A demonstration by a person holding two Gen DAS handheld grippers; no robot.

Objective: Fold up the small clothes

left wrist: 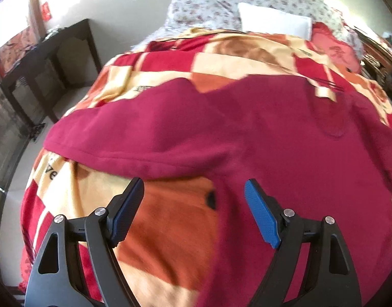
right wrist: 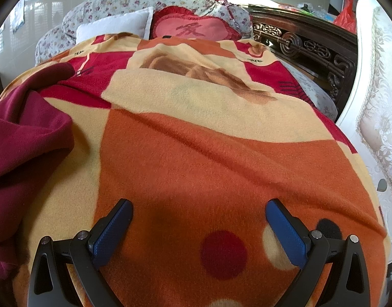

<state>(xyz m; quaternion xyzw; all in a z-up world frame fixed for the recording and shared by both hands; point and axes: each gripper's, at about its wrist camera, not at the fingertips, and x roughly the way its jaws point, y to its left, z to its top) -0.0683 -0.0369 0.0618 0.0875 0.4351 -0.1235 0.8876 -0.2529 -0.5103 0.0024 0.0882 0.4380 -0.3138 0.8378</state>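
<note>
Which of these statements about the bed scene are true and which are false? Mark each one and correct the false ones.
1. The left gripper is open and holds nothing. True.
2. The dark maroon fleece garment is already folded into a neat small square. False: it lies spread out and rumpled across the blanket.
3. The orange, red and cream patterned blanket lies under the garment. True.
4. The right gripper is shut on the garment. False: it is open over bare blanket, with the garment off to its left.
5. A plain white pillow lies at the far end of the bed. True.
</note>
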